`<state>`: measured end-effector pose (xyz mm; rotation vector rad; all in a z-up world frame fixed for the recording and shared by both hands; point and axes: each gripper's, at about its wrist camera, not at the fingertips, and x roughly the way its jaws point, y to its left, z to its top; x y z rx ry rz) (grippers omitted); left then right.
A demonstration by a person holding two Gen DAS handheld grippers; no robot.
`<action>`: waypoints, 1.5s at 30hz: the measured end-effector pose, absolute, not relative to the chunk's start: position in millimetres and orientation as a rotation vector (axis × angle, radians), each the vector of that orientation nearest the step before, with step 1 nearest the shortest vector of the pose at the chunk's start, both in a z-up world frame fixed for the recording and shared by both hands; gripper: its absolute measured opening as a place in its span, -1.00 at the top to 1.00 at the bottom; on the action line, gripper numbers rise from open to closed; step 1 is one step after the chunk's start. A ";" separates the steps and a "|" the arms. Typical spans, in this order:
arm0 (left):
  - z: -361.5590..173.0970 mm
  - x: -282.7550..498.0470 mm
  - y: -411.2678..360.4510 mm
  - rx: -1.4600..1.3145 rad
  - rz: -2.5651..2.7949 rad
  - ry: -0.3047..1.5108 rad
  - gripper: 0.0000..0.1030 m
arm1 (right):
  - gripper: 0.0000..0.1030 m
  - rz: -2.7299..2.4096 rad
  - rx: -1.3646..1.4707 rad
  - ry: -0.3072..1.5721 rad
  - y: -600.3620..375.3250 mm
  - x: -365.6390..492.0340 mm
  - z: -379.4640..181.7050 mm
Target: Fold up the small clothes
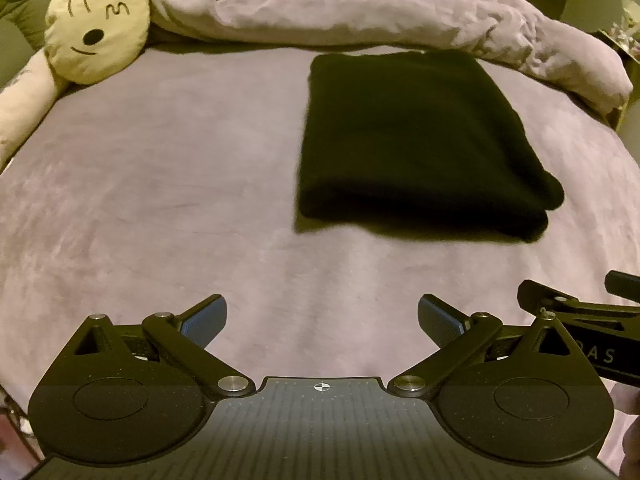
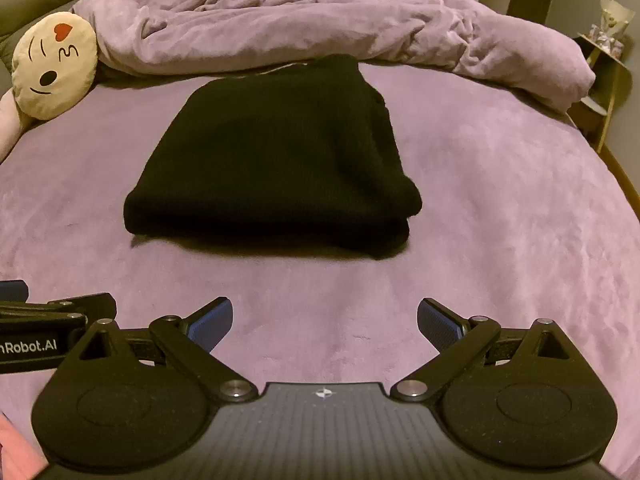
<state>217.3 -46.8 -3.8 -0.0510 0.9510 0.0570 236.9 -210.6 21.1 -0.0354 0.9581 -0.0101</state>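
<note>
A black knitted garment (image 1: 416,136) lies folded into a thick rectangle on the purple bed cover; the right wrist view shows the same black garment (image 2: 276,160) straight ahead. My left gripper (image 1: 322,320) is open, held back from the garment's near edge with nothing between its fingers. My right gripper (image 2: 325,322) is open too, empty, a short way in front of the garment. Each gripper shows at the edge of the other's view: the right gripper body (image 1: 580,320) and the left gripper body (image 2: 48,328).
A crumpled purple duvet (image 2: 320,24) is heaped along the far side of the bed. A round cream face pillow (image 1: 98,26) rests at the far left. A small side table (image 2: 604,72) stands past the bed's right edge. Flat bed cover (image 1: 160,200) spreads left of the garment.
</note>
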 end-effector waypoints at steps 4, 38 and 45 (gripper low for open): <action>-4.4 216.0 -49.8 -0.042 0.051 0.952 -1.00 | -0.92 -0.010 -0.030 0.959 -211.7 235.9 21.0; -2.8 209.6 -52.2 -0.053 0.064 0.951 -1.00 | -0.92 -0.010 -0.010 0.946 -215.0 227.4 27.8; -2.8 209.0 -52.3 -0.053 0.064 0.953 -1.00 | -0.92 -0.011 -0.019 0.946 -213.1 225.7 28.2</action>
